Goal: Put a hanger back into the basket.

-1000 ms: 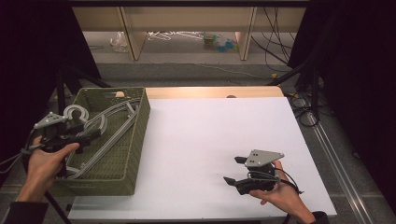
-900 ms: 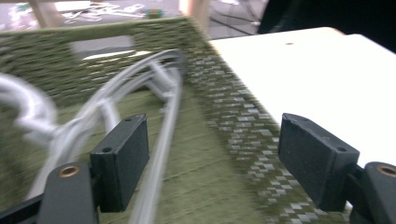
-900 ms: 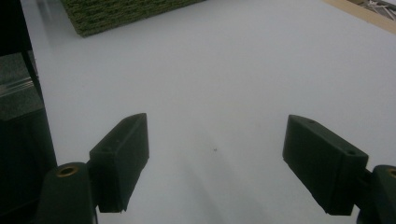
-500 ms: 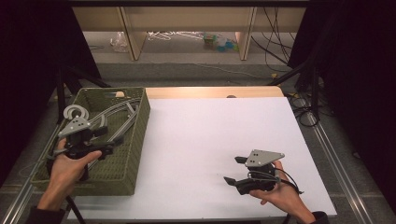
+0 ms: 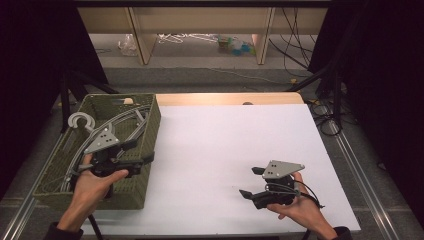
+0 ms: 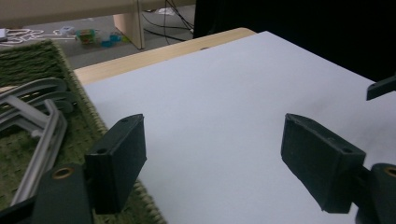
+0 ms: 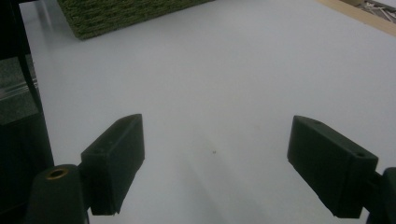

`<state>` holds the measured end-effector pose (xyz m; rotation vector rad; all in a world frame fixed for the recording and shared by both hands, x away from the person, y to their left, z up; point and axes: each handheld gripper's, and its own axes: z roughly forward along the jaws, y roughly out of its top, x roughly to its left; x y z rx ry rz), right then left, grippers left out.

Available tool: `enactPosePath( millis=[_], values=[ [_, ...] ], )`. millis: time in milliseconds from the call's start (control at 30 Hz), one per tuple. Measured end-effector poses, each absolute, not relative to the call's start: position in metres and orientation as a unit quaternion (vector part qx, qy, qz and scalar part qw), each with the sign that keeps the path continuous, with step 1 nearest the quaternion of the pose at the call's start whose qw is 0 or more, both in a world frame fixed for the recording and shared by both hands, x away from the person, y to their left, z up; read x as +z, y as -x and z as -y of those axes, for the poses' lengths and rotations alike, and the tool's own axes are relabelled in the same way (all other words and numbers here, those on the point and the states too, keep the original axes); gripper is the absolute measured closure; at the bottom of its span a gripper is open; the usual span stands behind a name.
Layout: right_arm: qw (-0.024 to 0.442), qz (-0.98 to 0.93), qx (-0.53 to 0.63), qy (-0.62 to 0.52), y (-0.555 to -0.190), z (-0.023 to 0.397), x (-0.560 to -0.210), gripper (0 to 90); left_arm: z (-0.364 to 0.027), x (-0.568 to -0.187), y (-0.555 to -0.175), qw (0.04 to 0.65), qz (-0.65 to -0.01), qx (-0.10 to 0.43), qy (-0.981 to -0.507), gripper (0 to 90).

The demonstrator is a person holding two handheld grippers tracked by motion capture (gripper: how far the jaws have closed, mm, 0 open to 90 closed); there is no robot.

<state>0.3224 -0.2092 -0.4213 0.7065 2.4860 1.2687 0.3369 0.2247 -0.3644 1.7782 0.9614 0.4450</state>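
High view: grey plastic hangers [image 5: 107,132] are seen lying stacked inside a green woven basket [image 5: 145,175] at the desk's left edge, hooks twd the far-left corner, one hook [image 5: 80,120] raised above the basket rim. Just over the hangers, near the basket's right wall, the left gripper [image 5: 142,152] is held in the person's left hand [image 5: 92,182], pointed twd the desk's middle; its jaws are spread wide w/ nothing between them, and have just been opening. In the left gripper view the left gripper [image 6: 212,163] is seen apart over bare white surface, w/ the hangers [image 6: 39,126] and basket [image 6: 86,116] weave at lower left, beside and below the left jaw, not touched by it. Whether the gripper body touches the hangers can't be told. Well apart, at the desk's near-right, the right gripper [image 5: 250,182] is held low in the right hand [image 5: 300,210], pointed left; its jaws are likewise wide apart and empty, and have just been opening further. In the right gripper view the right gripper [image 7: 215,163] is seen over the plain white sheet [image 7: 233,70], w/ a corner of the basket [image 7: 121,14] far off at top left. The white sheet [image 5: 235,150] is laid over a wooden desk [image 5: 225,98], whose bare far edge is left showing. Beyond it, floor [image 5: 200,75] w/ cables and small clutter is seen.
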Motion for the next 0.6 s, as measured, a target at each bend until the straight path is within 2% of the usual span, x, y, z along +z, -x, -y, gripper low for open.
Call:
enactPosePath(
  millis=[600],
  values=[
    [0.135, -0.848, 0.45, -0.244, -0.323, 0.212, -0.423, 17.1, -0.181, -0.385, -0.322, 0.53, -0.358, 0.162, -0.751, 19.4]
  ],
)
